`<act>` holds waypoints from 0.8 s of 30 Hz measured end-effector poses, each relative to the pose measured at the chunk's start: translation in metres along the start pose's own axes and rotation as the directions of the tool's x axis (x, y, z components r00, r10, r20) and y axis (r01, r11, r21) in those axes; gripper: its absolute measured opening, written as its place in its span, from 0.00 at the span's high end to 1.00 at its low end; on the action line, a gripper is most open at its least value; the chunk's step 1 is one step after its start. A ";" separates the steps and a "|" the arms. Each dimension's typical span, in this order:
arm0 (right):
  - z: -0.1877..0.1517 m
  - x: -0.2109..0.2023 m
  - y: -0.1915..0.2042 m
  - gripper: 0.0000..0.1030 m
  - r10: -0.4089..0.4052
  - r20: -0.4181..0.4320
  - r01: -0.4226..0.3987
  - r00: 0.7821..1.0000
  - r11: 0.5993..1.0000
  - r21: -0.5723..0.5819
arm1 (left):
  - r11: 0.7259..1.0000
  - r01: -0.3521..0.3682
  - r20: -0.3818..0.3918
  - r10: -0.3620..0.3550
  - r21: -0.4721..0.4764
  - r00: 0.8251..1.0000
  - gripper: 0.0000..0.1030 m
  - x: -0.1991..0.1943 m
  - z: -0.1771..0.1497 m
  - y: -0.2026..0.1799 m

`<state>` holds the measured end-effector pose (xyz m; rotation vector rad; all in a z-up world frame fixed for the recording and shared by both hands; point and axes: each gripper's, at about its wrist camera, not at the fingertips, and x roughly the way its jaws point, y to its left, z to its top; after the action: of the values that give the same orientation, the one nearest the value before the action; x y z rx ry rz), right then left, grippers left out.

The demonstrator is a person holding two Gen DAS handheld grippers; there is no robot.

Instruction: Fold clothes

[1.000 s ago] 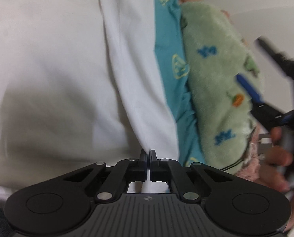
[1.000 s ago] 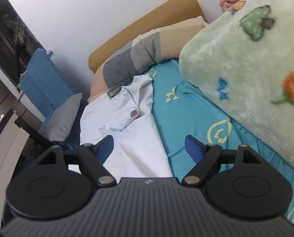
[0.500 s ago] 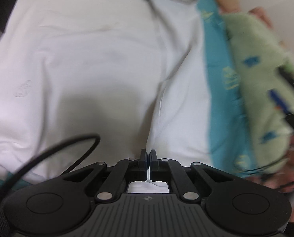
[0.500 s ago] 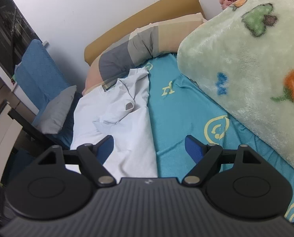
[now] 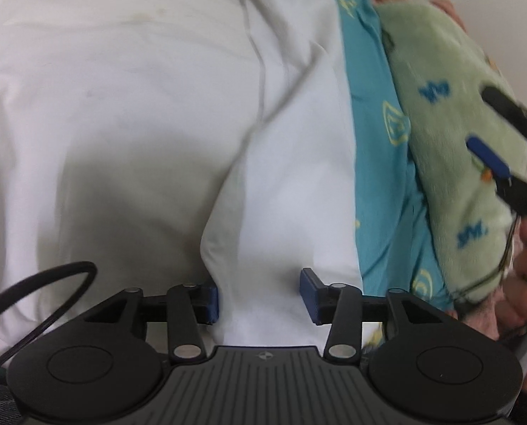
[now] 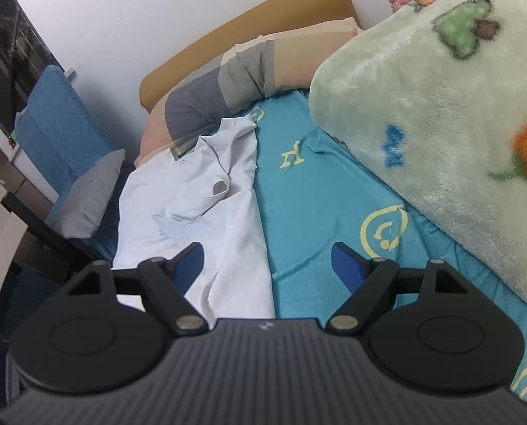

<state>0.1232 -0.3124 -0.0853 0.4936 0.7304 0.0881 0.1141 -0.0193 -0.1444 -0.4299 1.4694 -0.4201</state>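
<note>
A white shirt [image 5: 129, 113] lies spread on the teal bedsheet [image 5: 377, 141], one side folded over along its right edge. My left gripper [image 5: 259, 295] hovers open just above the folded flap's near end, nothing between its blue pads. In the right wrist view the same white shirt [image 6: 207, 205] lies rumpled toward the pillows on the teal sheet [image 6: 320, 191]. My right gripper [image 6: 267, 265] is open and empty, above the shirt's right edge where it meets the sheet. That right gripper [image 5: 504, 141] shows at the left wrist view's right edge, held by a hand [image 5: 522, 283].
A green fleece blanket [image 6: 447, 113] is piled along the bed's right side. Striped pillows [image 6: 235, 85] and a tan headboard [image 6: 249, 24] are at the far end. A blue chair with a grey cushion [image 6: 90, 194] stands left of the bed. A black cable [image 5: 47, 304] loops at lower left.
My left gripper was shut on the shirt's edge and has opened, leaving the folded flap lying flat. The right gripper stayed open and shifted slightly.
</note>
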 end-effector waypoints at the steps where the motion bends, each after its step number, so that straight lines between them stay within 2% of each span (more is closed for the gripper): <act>1: 0.000 0.001 0.001 0.22 -0.007 0.000 0.007 1.000 1.000 -0.006 | 1.000 -0.001 -0.016 0.002 0.007 1.000 0.82 -0.003 -0.001 0.000; 2: 0.000 0.002 0.001 0.22 -0.013 -0.002 0.013 1.000 1.000 -0.010 | 1.000 -0.003 -0.032 0.003 0.014 0.999 0.93 -0.007 -0.003 0.000; 3: -0.001 0.003 0.000 0.22 -0.019 -0.004 0.018 1.000 1.000 -0.011 | 1.000 -0.004 -0.047 0.005 0.021 0.999 0.95 -0.010 -0.004 -0.001; 8: -0.002 0.005 -0.001 0.22 -0.034 -0.009 0.034 0.999 0.999 -0.009 | 0.998 -0.011 -0.122 0.018 0.058 0.992 0.97 -0.026 -0.011 -0.001; 10: -0.002 0.005 -0.001 0.22 -0.038 -0.007 0.038 0.999 0.999 -0.009 | 0.995 -0.049 -0.110 0.058 0.089 0.992 0.96 -0.031 -0.015 0.005; 13: -0.003 0.003 0.001 0.22 -0.039 -0.005 0.039 0.999 0.999 -0.018 | 0.986 -0.101 -0.091 0.113 0.133 0.989 0.85 -0.031 -0.018 0.009; 14: -0.004 0.002 0.002 0.22 -0.040 -0.004 0.040 0.999 0.999 -0.024 | 0.983 -0.115 -0.082 0.128 0.145 0.988 0.78 -0.029 -0.018 0.008; 15: -0.005 0.001 0.003 0.22 -0.042 -0.001 0.042 0.999 0.999 -0.029 | 0.981 -0.126 -0.070 0.137 0.145 0.988 0.66 -0.032 -0.018 0.009; 18: -0.006 -0.006 0.005 0.22 -0.051 0.023 0.052 0.998 0.998 -0.040 | 0.981 -0.150 -0.020 0.154 0.120 0.988 0.43 -0.047 -0.012 0.011; 21: -0.007 -0.013 0.008 0.22 -0.060 0.046 0.062 0.997 0.997 -0.051 | 0.980 -0.185 0.078 0.180 0.066 0.981 0.34 -0.071 0.010 0.013; 24: -0.003 -0.016 0.006 0.22 -0.076 0.080 0.080 0.994 0.996 -0.045 | 0.983 -0.184 0.210 0.178 0.012 0.961 0.26 -0.089 0.046 0.013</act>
<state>0.1098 -0.3095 -0.0742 0.4198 0.6682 0.0132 0.1548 0.0387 -0.0728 -0.3011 1.2833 -0.2436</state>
